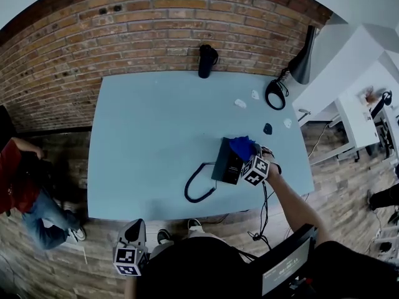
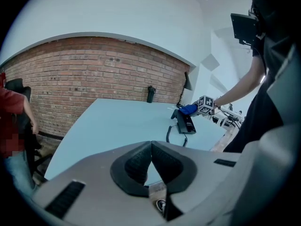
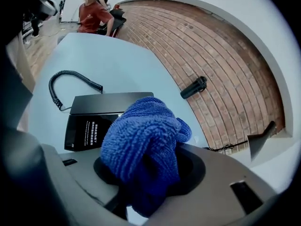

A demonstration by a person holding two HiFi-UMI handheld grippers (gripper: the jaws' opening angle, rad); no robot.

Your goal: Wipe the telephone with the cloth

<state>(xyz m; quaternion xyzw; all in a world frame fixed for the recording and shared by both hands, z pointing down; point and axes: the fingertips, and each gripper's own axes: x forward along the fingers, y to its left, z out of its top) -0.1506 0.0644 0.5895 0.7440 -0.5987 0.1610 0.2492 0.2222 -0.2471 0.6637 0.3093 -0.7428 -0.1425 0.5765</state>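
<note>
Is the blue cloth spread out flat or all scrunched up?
Scrunched up: the cloth bulges in a thick folded lump between the jaws of the right gripper, by the telephone.

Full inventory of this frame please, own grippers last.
table: 1, light blue, by brick wall
telephone: 1, black, table's near right, cord trailing left
cloth: 1, blue, at telephone's far end
bottle: 1, black, table's far edge
lamp: 1, black, far right corner
scraps: 3, white, near lamp
lump: 1, dark, near lamp
person: 1, red top, left
left hand-held gripper: 1, grey, shut, off near edge
right hand-held gripper: 1, grey, shut on cloth
</note>
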